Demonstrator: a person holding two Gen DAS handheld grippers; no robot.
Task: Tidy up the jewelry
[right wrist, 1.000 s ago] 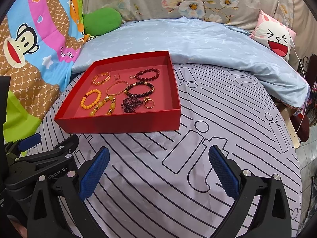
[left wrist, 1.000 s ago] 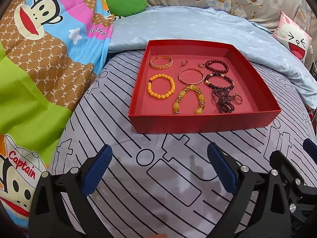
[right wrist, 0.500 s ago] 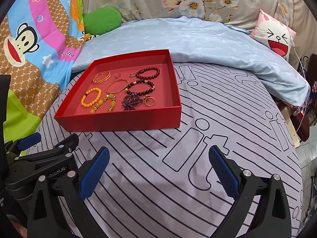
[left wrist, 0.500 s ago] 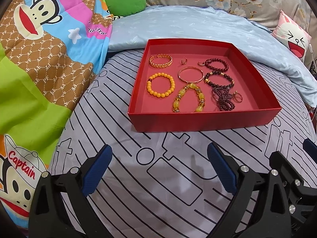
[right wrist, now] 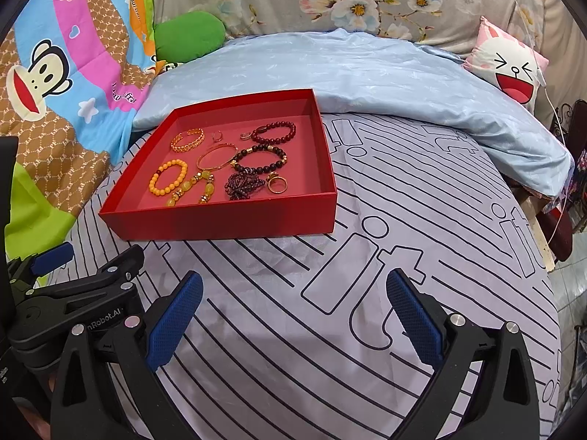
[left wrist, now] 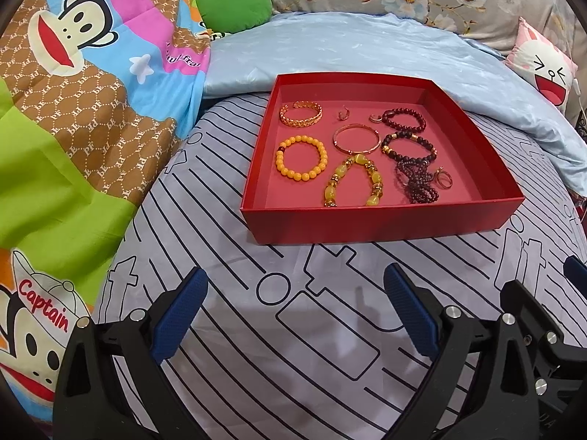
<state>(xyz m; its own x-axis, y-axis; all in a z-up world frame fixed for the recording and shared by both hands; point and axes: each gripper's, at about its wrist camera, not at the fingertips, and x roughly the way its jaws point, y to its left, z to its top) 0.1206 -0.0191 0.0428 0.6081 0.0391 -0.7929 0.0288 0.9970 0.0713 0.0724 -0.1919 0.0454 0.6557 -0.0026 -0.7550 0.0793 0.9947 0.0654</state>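
Both claws wide apart, empty: left claw [left wrist: 295,308], right claw [right wrist: 293,308]. Red tray [left wrist: 381,222] w/ jewelry sits ahead of left claw, ahead-left of right.

Risk: dark bead strand [left wrist: 416,183] tangled w/ gold ring [left wrist: 444,180], so grabbing one may drag the other.

Right view alone shows the bed edge at far right.

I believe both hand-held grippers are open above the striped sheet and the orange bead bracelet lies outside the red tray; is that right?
Not quite: the orange bead bracelet lies inside the red tray, near its left wall, as the left wrist view shows. The rest stands: the left hand-held gripper and the right hand-held gripper are both open above the striped sheet.
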